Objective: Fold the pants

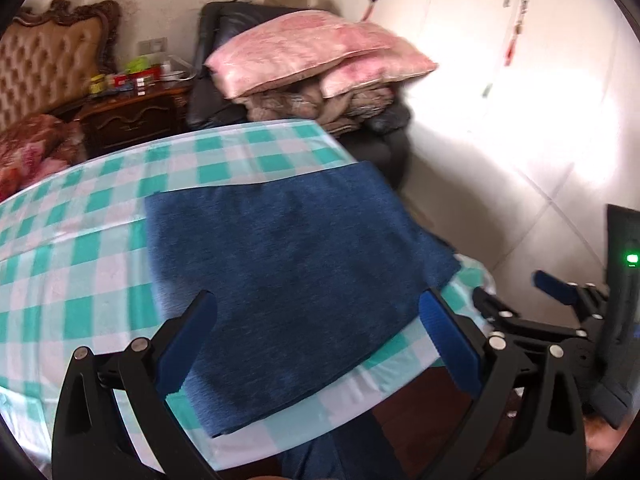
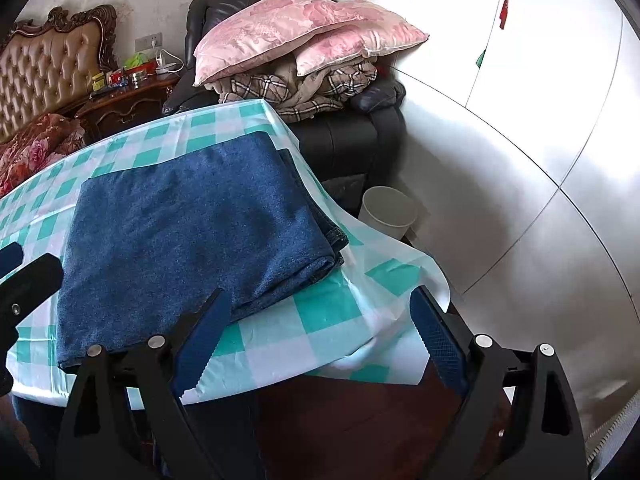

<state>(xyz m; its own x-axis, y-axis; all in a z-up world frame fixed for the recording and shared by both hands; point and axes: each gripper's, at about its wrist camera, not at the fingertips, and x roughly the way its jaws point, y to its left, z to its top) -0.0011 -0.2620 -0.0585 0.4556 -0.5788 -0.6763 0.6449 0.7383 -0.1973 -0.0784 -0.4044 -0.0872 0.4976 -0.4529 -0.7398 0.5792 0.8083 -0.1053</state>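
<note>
Blue denim pants (image 1: 288, 264) lie folded into a thick rectangle on the green and white checked tablecloth (image 1: 80, 248), close to the table's right corner. In the right wrist view the same pants (image 2: 192, 232) show stacked layers along their right edge. My left gripper (image 1: 316, 312) hovers open over the near edge of the pants, holding nothing. The right gripper (image 2: 320, 312) is open too, above the tablecloth (image 2: 320, 320) just right of the pants and empty. It also shows at the right side of the left wrist view as the right gripper (image 1: 516, 292).
A dark armchair (image 2: 352, 136) piled with pink pillows (image 2: 296, 28) and a plaid blanket stands behind the table. A white bin (image 2: 388, 210) sits on the floor by the table corner. A wooden nightstand (image 2: 124, 108) and tufted headboard (image 2: 48, 72) are at the left; white wardrobe doors (image 2: 520, 80) at the right.
</note>
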